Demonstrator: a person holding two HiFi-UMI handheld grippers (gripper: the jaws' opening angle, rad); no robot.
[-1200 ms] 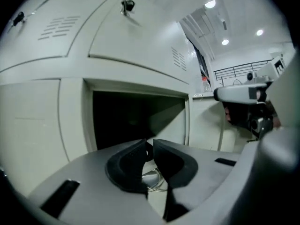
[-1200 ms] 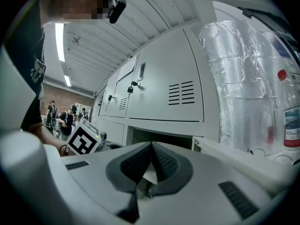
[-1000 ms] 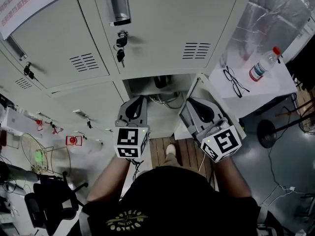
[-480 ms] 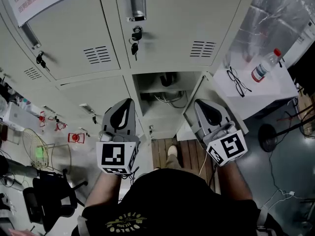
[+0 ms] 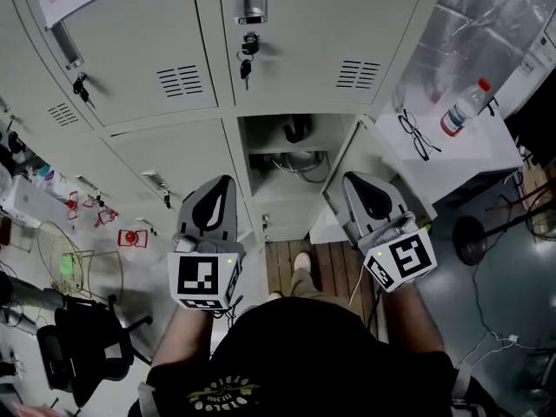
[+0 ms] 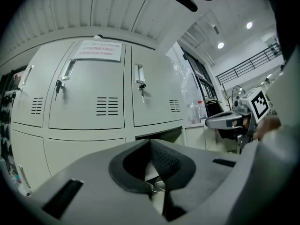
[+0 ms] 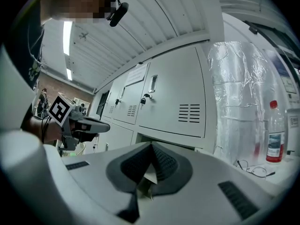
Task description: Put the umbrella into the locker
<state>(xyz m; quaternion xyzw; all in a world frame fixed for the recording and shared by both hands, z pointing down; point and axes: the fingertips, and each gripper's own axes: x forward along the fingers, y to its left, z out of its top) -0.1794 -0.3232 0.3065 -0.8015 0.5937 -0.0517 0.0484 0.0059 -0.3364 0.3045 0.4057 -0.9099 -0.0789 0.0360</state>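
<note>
Inside the open locker, in its upper part, sits the umbrella, a dark shape only partly seen, with loose wire loops below it. Out in front, the left gripper and right gripper are held level and well apart from it, each with jaws pressed together on nothing; the right one is just beside the open door. Right of the lockers stands a white table bearing glasses and a bottle.
</note>
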